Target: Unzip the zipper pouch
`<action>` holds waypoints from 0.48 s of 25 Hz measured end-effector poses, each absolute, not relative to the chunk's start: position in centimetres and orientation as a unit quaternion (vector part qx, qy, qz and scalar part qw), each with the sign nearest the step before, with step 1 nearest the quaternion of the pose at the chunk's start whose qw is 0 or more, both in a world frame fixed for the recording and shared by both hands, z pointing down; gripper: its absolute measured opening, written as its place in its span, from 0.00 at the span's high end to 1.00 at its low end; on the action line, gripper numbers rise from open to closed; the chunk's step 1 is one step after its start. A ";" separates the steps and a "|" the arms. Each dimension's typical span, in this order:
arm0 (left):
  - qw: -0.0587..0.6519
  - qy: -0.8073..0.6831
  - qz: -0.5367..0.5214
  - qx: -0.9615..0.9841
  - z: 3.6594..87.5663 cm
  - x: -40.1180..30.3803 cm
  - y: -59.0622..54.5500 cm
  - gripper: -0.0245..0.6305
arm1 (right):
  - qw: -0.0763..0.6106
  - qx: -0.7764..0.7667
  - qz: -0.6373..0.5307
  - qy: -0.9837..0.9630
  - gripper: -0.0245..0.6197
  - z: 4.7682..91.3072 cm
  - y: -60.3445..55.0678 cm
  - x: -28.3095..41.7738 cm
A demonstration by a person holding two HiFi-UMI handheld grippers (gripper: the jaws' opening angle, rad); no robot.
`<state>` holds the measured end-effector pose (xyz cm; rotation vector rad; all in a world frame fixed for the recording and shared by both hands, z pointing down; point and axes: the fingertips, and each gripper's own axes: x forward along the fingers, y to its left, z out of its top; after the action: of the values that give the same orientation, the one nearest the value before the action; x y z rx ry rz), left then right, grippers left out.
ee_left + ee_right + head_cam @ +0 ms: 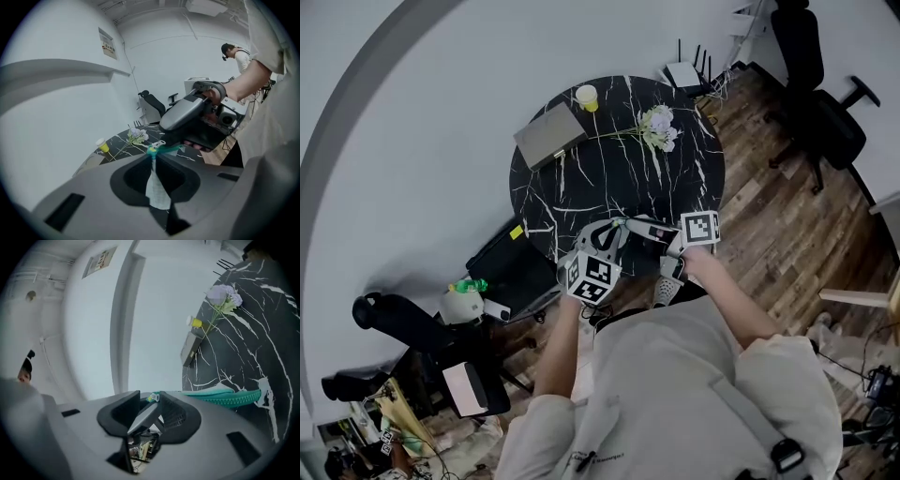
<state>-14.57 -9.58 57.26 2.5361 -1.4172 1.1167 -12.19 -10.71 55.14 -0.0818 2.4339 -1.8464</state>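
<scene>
Head view shows both forearms reaching forward to the near edge of the round black marble table (609, 169). The left gripper (609, 236) points slanted downward. The right gripper (661, 234) lies about level and is rolled on its side, so the table stands upright in its own view. The two tips almost meet, and the zipper pouch (633, 225) hangs in the air between them, just over the table edge.

In the left gripper view the jaws are clenched on one end of the pouch, and pale fabric (157, 192) hangs down in the narrow gap. The teal zipper (165, 149) runs from there across to the right gripper (197, 117), which is held by the right hand (213, 96).

In the right gripper view the jaws stand apart. A grey flat piece lies slanted between them, and the end of the zipper sits at the tips. The teal zipper band (225, 397) goes off to the right.

Far on the table stand a yellow cup (587, 97), a bunch of pale flowers (658, 127) and a flat grey case (549, 134).

Inside of the cup and of the pouch is not visible. In the head view the marker cubes cover the jaws, and I cannot tell how far the zipper is open.
</scene>
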 end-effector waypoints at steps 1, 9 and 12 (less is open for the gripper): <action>0.012 -0.456 0.359 0.814 57.2 -14.6 -9.5 0.89 | 0.053 -0.024 -0.613 0.788 0.77 55.1 -10.8 -12.2; 0.005 -0.458 0.355 0.815 56.9 -13.9 -9.0 0.89 | 0.035 -0.051 -0.619 0.783 0.87 55.5 -10.6 -12.0; 0.003 -0.456 0.357 0.815 56.9 -13.8 -9.0 0.89 | 0.037 -0.057 -0.612 0.788 0.93 55.2 -10.6 -12.2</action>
<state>-13.79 -8.96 56.86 2.5564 -1.4313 1.1191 -12.20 -10.64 55.21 -0.1737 2.4181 -1.8792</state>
